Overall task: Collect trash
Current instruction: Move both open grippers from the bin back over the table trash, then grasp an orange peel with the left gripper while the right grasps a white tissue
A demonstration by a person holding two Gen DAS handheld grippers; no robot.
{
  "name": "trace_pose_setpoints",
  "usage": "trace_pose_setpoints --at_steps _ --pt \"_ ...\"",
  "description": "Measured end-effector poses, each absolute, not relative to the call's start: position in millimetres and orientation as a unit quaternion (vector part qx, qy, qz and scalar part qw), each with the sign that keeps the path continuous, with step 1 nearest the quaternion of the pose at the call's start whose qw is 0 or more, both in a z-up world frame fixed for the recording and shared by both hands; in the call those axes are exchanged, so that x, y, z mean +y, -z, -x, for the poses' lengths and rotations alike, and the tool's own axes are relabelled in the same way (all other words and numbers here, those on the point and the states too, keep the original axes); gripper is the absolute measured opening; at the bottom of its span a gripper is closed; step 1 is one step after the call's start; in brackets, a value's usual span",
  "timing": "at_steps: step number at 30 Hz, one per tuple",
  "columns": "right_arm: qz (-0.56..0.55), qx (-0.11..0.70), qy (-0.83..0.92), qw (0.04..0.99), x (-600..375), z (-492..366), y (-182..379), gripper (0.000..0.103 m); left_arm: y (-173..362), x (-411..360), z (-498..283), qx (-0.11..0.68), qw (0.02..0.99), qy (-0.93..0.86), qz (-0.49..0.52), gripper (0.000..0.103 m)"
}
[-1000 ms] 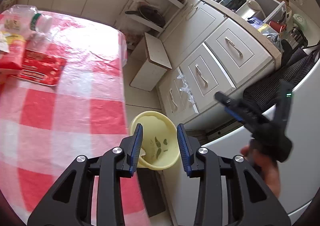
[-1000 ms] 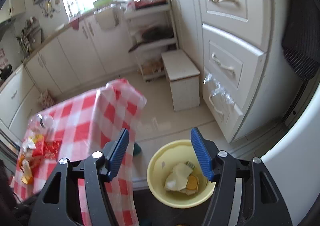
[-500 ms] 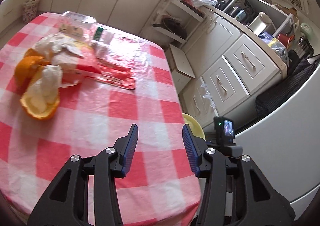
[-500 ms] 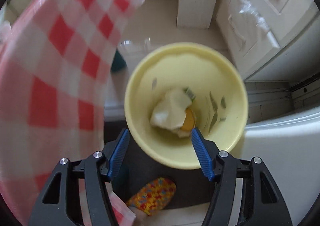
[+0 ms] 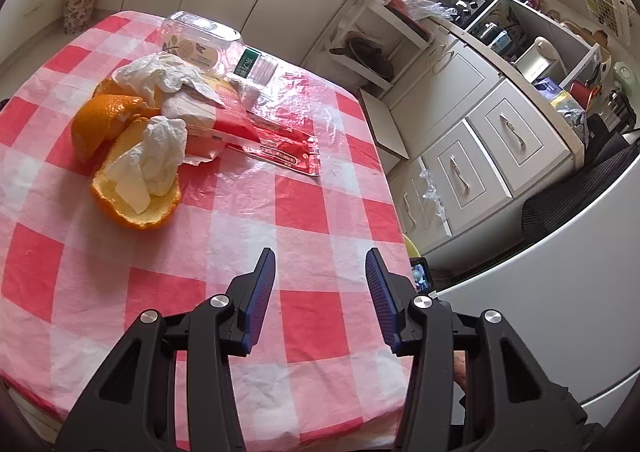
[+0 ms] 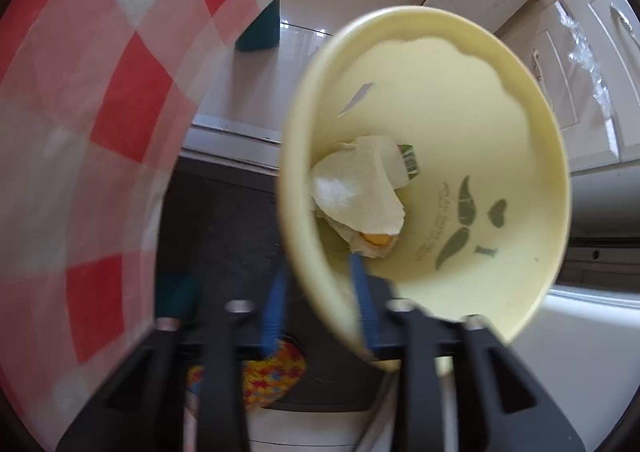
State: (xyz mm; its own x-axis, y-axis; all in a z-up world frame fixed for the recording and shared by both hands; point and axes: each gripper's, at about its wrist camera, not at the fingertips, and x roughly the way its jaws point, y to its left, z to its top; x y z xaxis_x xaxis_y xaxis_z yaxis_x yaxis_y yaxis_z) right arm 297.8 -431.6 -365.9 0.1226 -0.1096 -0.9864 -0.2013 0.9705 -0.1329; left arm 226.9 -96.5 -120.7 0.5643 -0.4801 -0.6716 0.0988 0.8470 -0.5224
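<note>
My left gripper (image 5: 320, 256) hovers open and empty over the red-checked table (image 5: 300, 212). On the table's far left lie orange peels (image 5: 132, 204), crumpled tissues (image 5: 160, 156), a red wrapper (image 5: 280, 144) and a clear plastic bottle (image 5: 200, 40). In the right wrist view, the yellow bin (image 6: 460, 112) stands on the floor beside the table, with a tissue (image 6: 356, 192) and an orange scrap (image 6: 376, 239) inside. My right gripper (image 6: 318, 284) points down and its jaws are closing: one finger is outside the near rim, the other inside, and both touch the bin's wall. The picture is blurred.
White cabinets and drawers (image 5: 500, 140) line the right side, with a white step stool (image 5: 384, 120) on the floor. A white appliance (image 5: 560, 292) stands close on the right. A dark mat (image 6: 224, 232) and a colourful slipper (image 6: 276, 368) lie beside the bin.
The left wrist view swung from the bin to the tabletop trash and its jaws widened a little. My right gripper dropped down onto the bin and its jaws closed over the rim.
</note>
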Motion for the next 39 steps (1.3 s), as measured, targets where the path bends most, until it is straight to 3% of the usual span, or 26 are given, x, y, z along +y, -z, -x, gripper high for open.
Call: trace_pose_setpoints --at_steps 3,13,15,19,23,25,30,36,39 --pt "0.110 0.668 -0.070 0.732 -418 -294 366 0.017 121 -92 -227 0.436 0.857 0.165 0.221 0.045" --pt "0.041 0.694 -0.150 0.703 -392 -277 351 0.016 121 -81 -219 0.436 0.859 0.156 0.217 0.045" --pt "0.023 0.700 -0.144 0.699 -398 -277 348 0.034 120 -78 -217 0.435 0.861 0.153 0.214 0.045" --pt "-0.037 0.685 -0.114 0.719 -425 -284 314 0.052 116 -69 -215 0.425 0.871 0.138 0.202 0.048" --pt "-0.107 0.621 -0.007 0.776 -467 -291 246 0.054 117 -47 -219 0.419 0.880 0.102 0.199 0.049" --pt "-0.126 0.550 0.026 0.825 -476 -292 195 0.054 117 -29 -222 0.415 0.884 0.075 0.204 0.049" --pt "-0.125 0.412 -0.034 0.902 -444 -266 100 0.061 125 11 -236 0.413 0.884 0.022 0.221 0.049" --pt "-0.047 0.414 -0.182 0.891 -326 -284 100 0.062 135 26 -258 0.421 0.882 -0.002 0.214 0.051" --pt "-0.031 0.425 -0.231 0.875 -291 -283 110 0.062 132 31 -272 0.412 0.888 -0.013 0.202 0.059"
